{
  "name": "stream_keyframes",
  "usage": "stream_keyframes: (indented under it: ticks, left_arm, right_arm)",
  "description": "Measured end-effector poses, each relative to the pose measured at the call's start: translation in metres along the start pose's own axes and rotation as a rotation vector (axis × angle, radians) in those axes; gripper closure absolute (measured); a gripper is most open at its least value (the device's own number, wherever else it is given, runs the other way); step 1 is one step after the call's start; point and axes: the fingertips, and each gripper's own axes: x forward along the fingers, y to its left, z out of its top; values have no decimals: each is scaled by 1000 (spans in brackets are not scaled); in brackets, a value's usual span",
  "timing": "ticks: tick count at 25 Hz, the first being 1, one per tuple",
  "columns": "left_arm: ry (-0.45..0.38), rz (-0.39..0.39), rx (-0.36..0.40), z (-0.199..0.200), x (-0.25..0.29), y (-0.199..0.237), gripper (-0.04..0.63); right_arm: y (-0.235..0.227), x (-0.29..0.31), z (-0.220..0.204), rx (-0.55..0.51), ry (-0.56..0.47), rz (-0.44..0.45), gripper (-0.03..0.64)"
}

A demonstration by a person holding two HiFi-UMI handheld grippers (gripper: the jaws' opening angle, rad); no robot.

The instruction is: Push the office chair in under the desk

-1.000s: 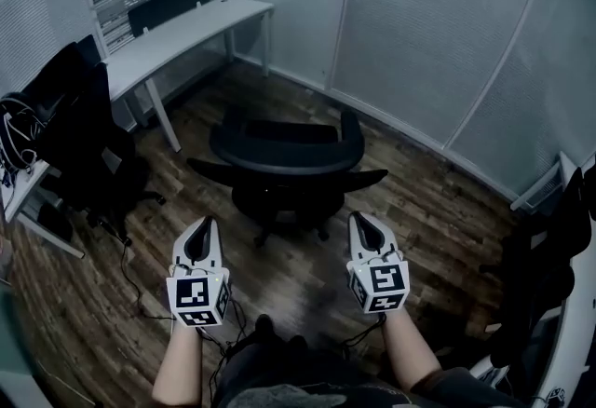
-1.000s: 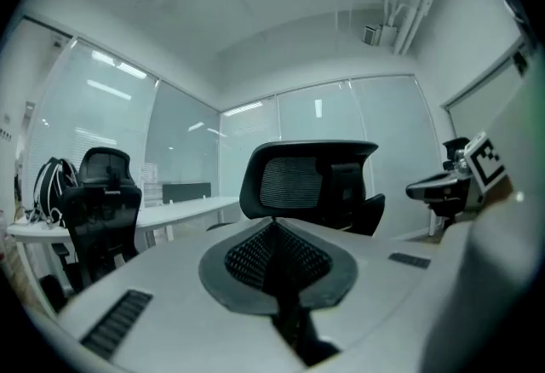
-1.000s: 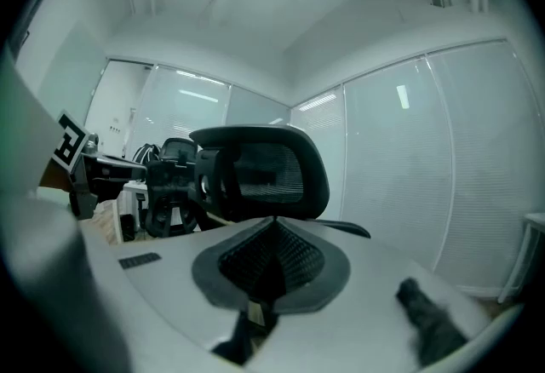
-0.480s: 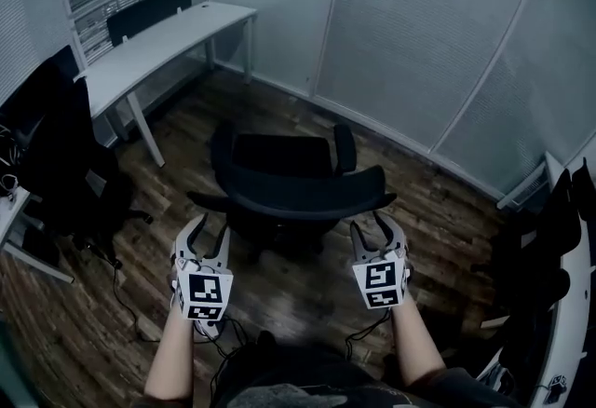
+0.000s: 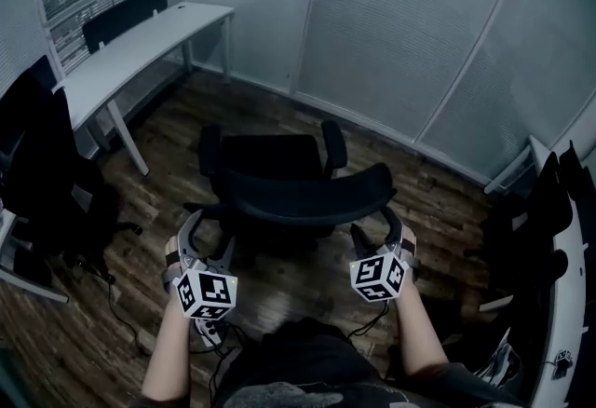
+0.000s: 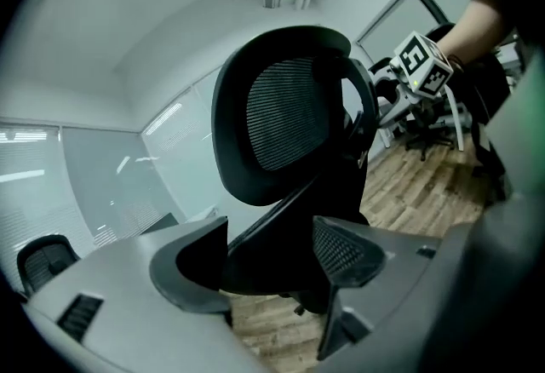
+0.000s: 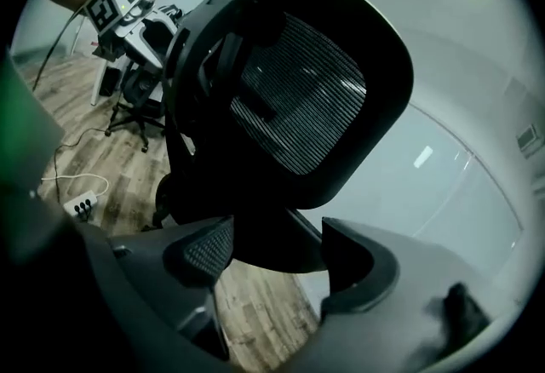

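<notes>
A black office chair (image 5: 279, 175) stands in the middle of the wooden floor, its curved mesh backrest (image 5: 312, 199) turned toward me. The white desk (image 5: 140, 41) runs along the far left wall, well apart from the chair. My left gripper (image 5: 207, 234) is at the backrest's left end and my right gripper (image 5: 377, 227) at its right end. Both sets of jaws are opening. In the left gripper view the gripper (image 6: 266, 231) has the chair's dark frame between its jaws, under the backrest (image 6: 285, 111). The right gripper (image 7: 277, 231) shows the same below the backrest (image 7: 298, 99). No pad visibly presses.
A second black chair (image 5: 126, 13) sits behind the desk. More dark chairs stand at the left (image 5: 47, 169) and at the right (image 5: 545, 238). Cables and a power strip (image 7: 83, 208) lie on the floor near my feet. Frosted partition walls (image 5: 419, 43) close the room.
Both grippers went from shut to wide open. I have come closer, so the grippers now flank the backrest's two ends instead of hanging behind the chair.
</notes>
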Motion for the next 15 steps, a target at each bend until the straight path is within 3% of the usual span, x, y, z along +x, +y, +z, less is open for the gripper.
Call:
stream_keyframes:
  ticks: [5,12,15]
  left_arm:
    - [64,-31,152,-5,17,-6,281]
    - [122,2,214,-10,40,-1,282]
    - [118,-6,233,-11,46,0,282]
  right_arm:
    - [-15,17,-9,-76,64,-45,313]
    - [-19,43,-9,-217,80,-57,314]
    - [-16,53,-5,-220,68,-64,314]
